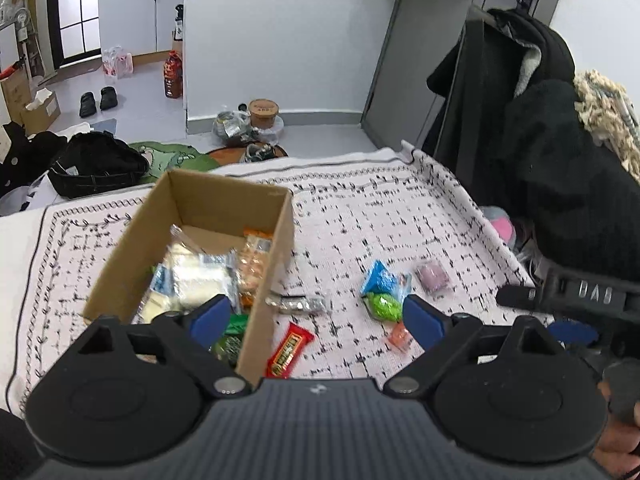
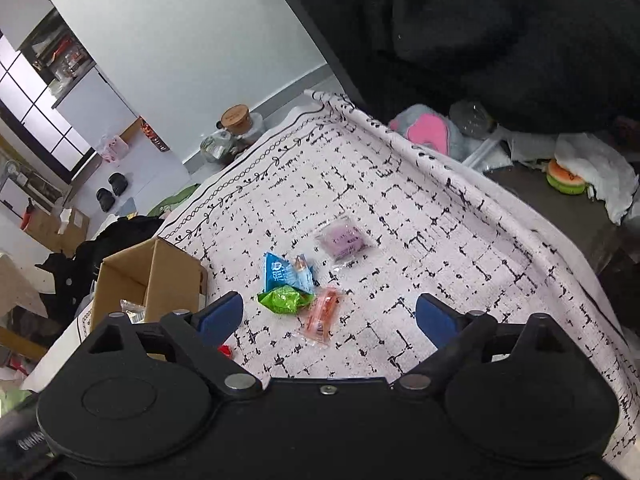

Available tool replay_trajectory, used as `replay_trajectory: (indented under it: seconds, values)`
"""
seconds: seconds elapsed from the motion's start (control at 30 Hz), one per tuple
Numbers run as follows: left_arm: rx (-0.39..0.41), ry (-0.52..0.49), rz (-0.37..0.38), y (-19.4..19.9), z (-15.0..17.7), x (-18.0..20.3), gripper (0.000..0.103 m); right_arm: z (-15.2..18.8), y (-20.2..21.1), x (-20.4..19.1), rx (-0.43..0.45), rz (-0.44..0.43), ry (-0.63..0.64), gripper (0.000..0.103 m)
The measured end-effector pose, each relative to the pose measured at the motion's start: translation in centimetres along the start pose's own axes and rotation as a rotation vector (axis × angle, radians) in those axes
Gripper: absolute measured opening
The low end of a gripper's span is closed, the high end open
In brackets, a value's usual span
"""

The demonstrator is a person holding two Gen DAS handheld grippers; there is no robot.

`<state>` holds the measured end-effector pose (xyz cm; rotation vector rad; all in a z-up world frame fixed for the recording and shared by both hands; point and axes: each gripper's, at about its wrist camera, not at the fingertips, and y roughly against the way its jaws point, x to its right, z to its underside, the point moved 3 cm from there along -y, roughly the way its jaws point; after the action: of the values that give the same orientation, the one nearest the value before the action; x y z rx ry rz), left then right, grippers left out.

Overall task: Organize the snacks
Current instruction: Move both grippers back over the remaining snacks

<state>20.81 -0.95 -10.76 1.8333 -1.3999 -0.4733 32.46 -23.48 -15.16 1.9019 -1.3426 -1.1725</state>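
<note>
The cardboard box (image 1: pixel 208 248) stands open on the patterned cloth (image 1: pixel 360 220) of the desk, ahead of the left gripper's (image 1: pixel 316 316) left finger (image 1: pixel 210 318), with several wrapped snacks piled inside. Its near right wall rises between those fingers and partly hides a green pack (image 1: pixel 230 340) in its corner. Just right of that wall lie a silver bar (image 1: pixel 298 304) and a red bar (image 1: pixel 290 350), between the spread fingers, which grip nothing.

Further right sits a loose group of four: a blue packet (image 2: pixel 286 272), a green packet (image 2: pixel 285 299) touching it, an orange packet (image 2: pixel 322 314) and, a little apart beyond them, a purple packet (image 2: pixel 345 240). The right gripper (image 2: pixel 328 316) has its fingers wide apart and empty; the green and orange packets lie between them, the blue just ahead.

The left wrist view alone shows the box's contents, the silver bar and the whole red bar; in the right wrist view only a red corner peeks beside the left finger. The right wrist view alone shows a pink plush (image 2: pixel 426 130) and a burger-shaped toy (image 2: pixel 566 178) past the cloth's far edge.
</note>
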Motion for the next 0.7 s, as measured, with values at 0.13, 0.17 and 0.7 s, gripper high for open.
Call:
replay_trajectory:
  seconds: [0.13,0.17,0.7]
  values:
    - [-0.009,-0.005,0.011,-0.8,1.1,0.9,0.087,0.3,-0.8,0.6,-0.044,-0.017,-0.023,0.09]
    - [-0.015,-0.008,0.013,-1.1,1.3,1.1,0.083,0.3,-0.9,0.8,-0.051,-0.022,-0.035,0.09]
    - [-0.116,-0.009,-0.02,-7.4,4.4,2.5,0.054,0.7,-4.8,0.9,-0.159,-0.059,-0.087,0.059]
